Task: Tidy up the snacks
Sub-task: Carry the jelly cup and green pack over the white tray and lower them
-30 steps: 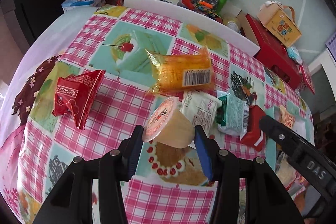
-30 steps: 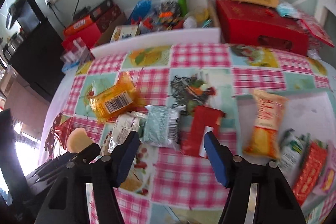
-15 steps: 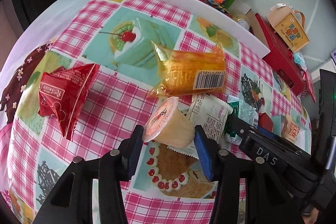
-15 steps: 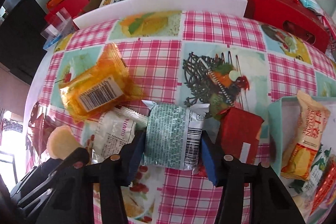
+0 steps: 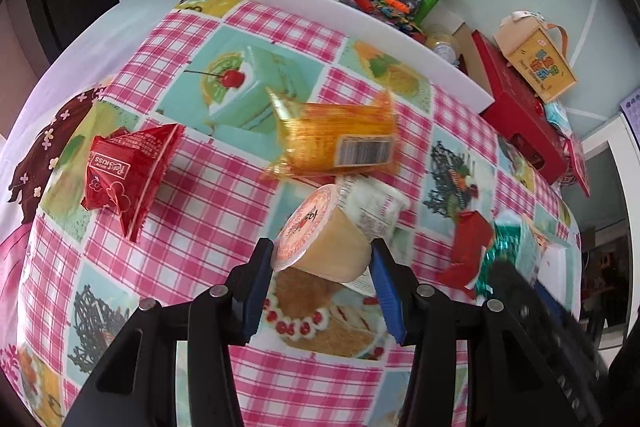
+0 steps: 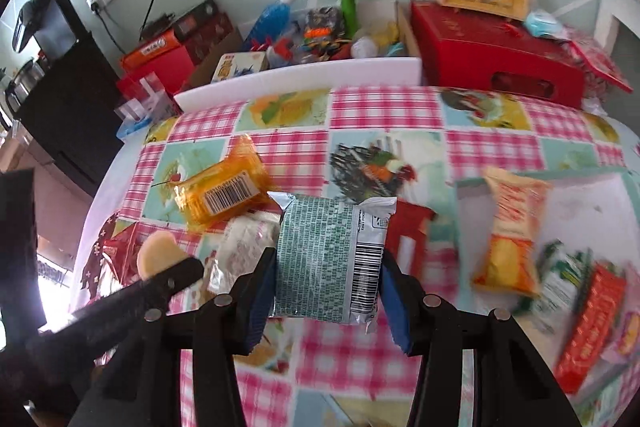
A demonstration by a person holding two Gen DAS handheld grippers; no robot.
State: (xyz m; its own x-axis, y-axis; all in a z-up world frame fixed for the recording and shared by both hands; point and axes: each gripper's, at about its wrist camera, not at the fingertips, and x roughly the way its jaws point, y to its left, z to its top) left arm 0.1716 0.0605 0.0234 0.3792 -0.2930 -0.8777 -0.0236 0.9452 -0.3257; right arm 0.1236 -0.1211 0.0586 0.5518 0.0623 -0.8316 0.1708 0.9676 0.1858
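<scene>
We have a snack in each gripper. Our left gripper [image 5: 322, 259] squeezes a little pudding cup [image 5: 320, 231] from both sides. The cup lies tipped over between the pads, with its orange lid pointing to the left. We hold it by its round sides because the lid is thin and could bend

Our right gripper [image 6: 328, 275] has a green and white packet [image 6: 332, 255] between its pads. Its jaws are closing a bit more, and the pads already press on both sides of the packet, so it hangs above the tablecloth [image 6: 384, 115] and does not fall. We grab it across the middle so that it will not flop

More snacks lie on the table. An orange packet [image 5: 336, 143] is far from us in the middle, with a white packet [image 5: 372, 203] just near it. A red packet [image 5: 128, 171] lies alone at the left. A small red packet [image 6: 408, 235] lies just right of the green one

At the right side is a tray [image 6: 580, 195] with a pale floor. A yellow and orange bag [image 6: 512, 231] and some green and red packs [image 6: 588, 311] lie in it already. We think the tray is the home for the snacks, so both held snacks should go there next. It looks rather full at the near end, so the bare spot at the far side seems best
</scene>
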